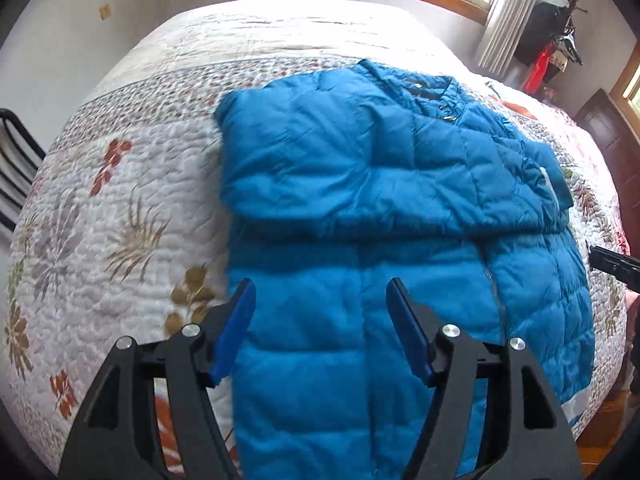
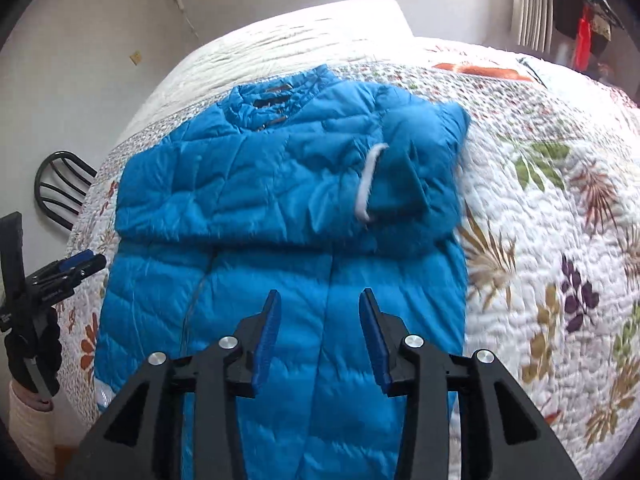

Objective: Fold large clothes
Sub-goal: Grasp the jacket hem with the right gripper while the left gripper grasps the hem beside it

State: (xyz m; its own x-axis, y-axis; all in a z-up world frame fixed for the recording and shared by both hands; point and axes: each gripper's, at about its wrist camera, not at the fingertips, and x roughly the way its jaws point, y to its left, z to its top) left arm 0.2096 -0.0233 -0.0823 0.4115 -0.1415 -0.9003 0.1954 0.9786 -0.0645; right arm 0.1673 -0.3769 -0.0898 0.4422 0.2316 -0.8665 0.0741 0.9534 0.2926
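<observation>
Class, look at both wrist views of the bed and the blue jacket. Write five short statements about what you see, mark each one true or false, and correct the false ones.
1. The blue jacket lies on a floral quilt. True.
2. The left gripper is shut on the jacket. False: its jaws are open and hold nothing.
3. The sleeves are folded across the jacket's chest. True: a white-trimmed cuff rests on the body.
4. The right gripper has open jaws, poised over the jacket's lower half. True.
5. The jacket is red. False: it is blue.
</observation>
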